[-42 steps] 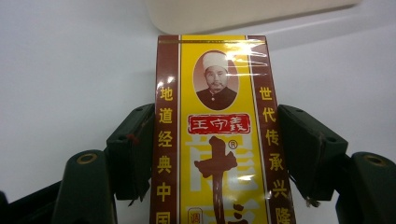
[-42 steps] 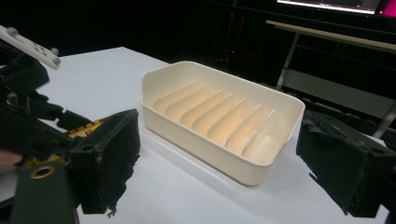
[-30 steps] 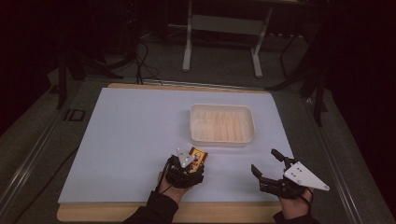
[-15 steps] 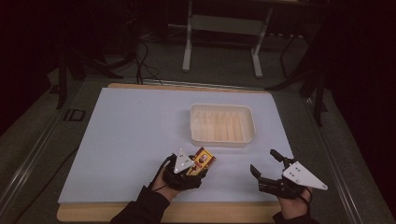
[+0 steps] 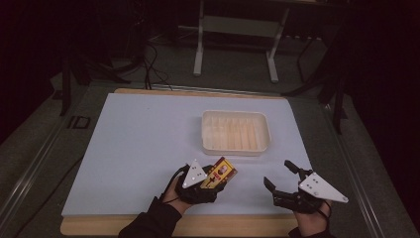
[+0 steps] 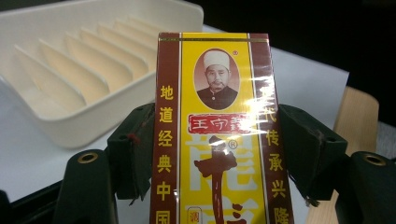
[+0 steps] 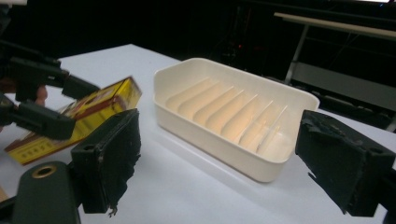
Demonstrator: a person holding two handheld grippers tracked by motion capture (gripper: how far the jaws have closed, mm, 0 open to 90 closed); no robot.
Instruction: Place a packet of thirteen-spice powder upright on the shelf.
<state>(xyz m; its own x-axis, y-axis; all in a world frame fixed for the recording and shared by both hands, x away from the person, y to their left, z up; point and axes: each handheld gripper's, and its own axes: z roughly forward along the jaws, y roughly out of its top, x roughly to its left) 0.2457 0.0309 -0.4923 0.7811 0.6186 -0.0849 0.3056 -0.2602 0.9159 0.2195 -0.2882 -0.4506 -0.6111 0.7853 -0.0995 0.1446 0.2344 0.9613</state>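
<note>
High view: left claw, clenched on yellow box, now swings it toward 1 o'clock, facing ribbed tray; right claw gapes idle.

Left tool has moved right along the near edge of the surface since 1.0 s ago, carrying the yellow and red box (jaws clamped on its sides). Box now sits nearer the ribbed cream tray and points up-right toward it. Right tool shifted only slightly, jaws apart as before.
</note>
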